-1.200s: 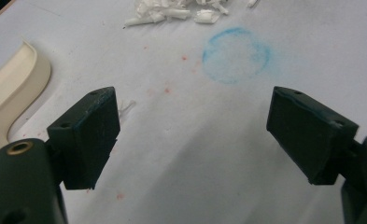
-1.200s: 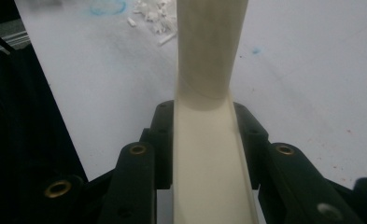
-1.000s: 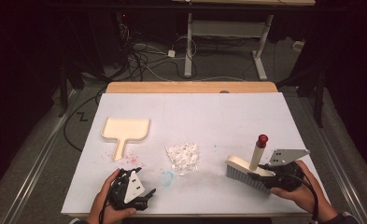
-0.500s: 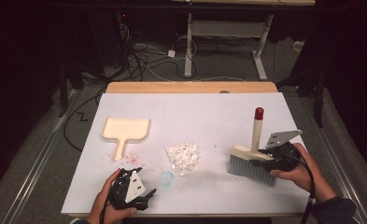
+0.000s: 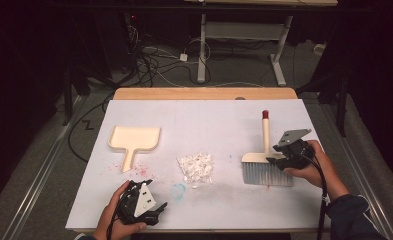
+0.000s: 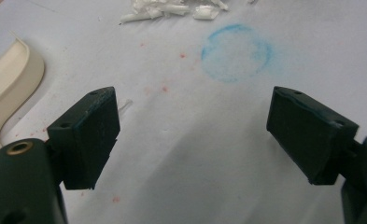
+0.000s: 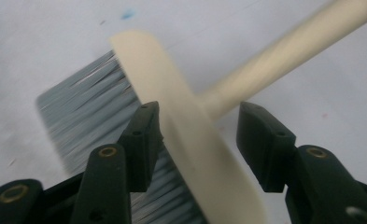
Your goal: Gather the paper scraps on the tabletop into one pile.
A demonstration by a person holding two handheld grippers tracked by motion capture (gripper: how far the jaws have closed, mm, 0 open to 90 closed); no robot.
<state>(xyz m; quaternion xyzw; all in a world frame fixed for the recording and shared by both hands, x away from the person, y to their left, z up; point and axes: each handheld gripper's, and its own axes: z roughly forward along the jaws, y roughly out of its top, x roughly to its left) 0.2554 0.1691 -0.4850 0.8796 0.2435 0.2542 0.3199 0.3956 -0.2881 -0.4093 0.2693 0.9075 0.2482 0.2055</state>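
A hand brush (image 5: 264, 162) with a cream head, grey bristles and a red-tipped handle lies on the white table at the right. My right gripper (image 5: 279, 161) is shut on the right end of its head. In the right gripper view the jaws (image 7: 197, 140) straddle the cream head (image 7: 172, 107), which is blurred, beside the bristles (image 7: 88, 116). A cream dustpan (image 5: 134, 138) lies at the left. A pile of white scraps (image 5: 195, 166) sits in the middle. My left gripper (image 5: 156, 210) rests open near the front edge, and nothing is between its jaws (image 6: 193, 135).
A faint blue ring (image 5: 178, 190) marks the table in front of the scraps, and red specks lie around the dustpan's handle. In the left gripper view the ring (image 6: 236, 52), the scraps (image 6: 172, 8) and the dustpan's rim (image 6: 6, 88) lie ahead. A wooden board (image 5: 204, 93) edges the table's far side.
My right gripper has carried the brush away from the front edge and turned it, so the handle now points straight away. The left gripper has stayed in place.
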